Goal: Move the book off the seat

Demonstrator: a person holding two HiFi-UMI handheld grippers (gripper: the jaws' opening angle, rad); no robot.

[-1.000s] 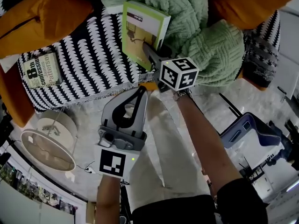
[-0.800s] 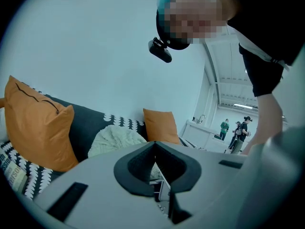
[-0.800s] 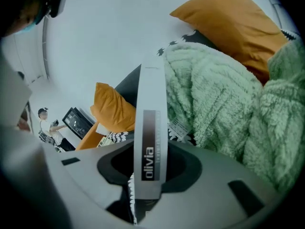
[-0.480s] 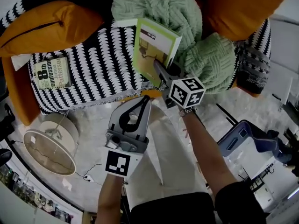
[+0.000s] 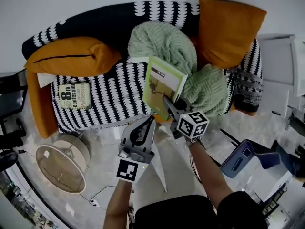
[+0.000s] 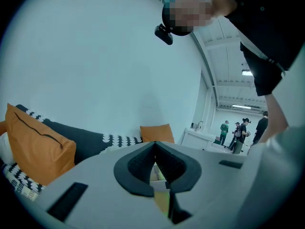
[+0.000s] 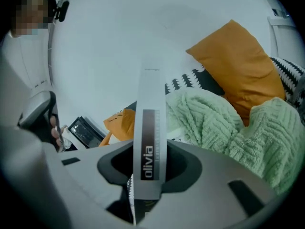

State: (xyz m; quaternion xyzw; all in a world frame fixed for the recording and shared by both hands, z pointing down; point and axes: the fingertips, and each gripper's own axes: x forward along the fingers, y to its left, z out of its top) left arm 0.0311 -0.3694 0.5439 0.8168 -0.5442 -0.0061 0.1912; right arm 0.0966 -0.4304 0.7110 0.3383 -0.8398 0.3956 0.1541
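Olive-green softcover book (image 5: 164, 87) stood tilted over the front of the seat, clamped by its lower edge in the right gripper (image 5: 168, 102). That gripper's fingers (image 5: 172, 109) were held part-way apart, pressing on the two covers. Seen along them, the book's pale grey spine ran straight up from between the fingers. Beyond the fingertips a mint-green chunky-knit blanket (image 5: 167, 44) lay heaped on the black-and-white patterned sofa (image 5: 109, 101). Whether the book's far edge touched the blanket could not be told. A large orange cushion (image 5: 228, 25) leaned to the right beyond the blanket, and another orange cushion (image 5: 71, 56) lay far to the left.

The left gripper (image 5: 152, 119) hung just left of the right fingers and nearer the person. Its dark fingers (image 5: 144, 130) met at the tips and held nothing. Well to the left of both grippers a second, pale-covered paperback (image 5: 75, 96) lay flat on the seat. Left of the left fingers a round cream lampshade (image 5: 62, 168) sat on the floor.
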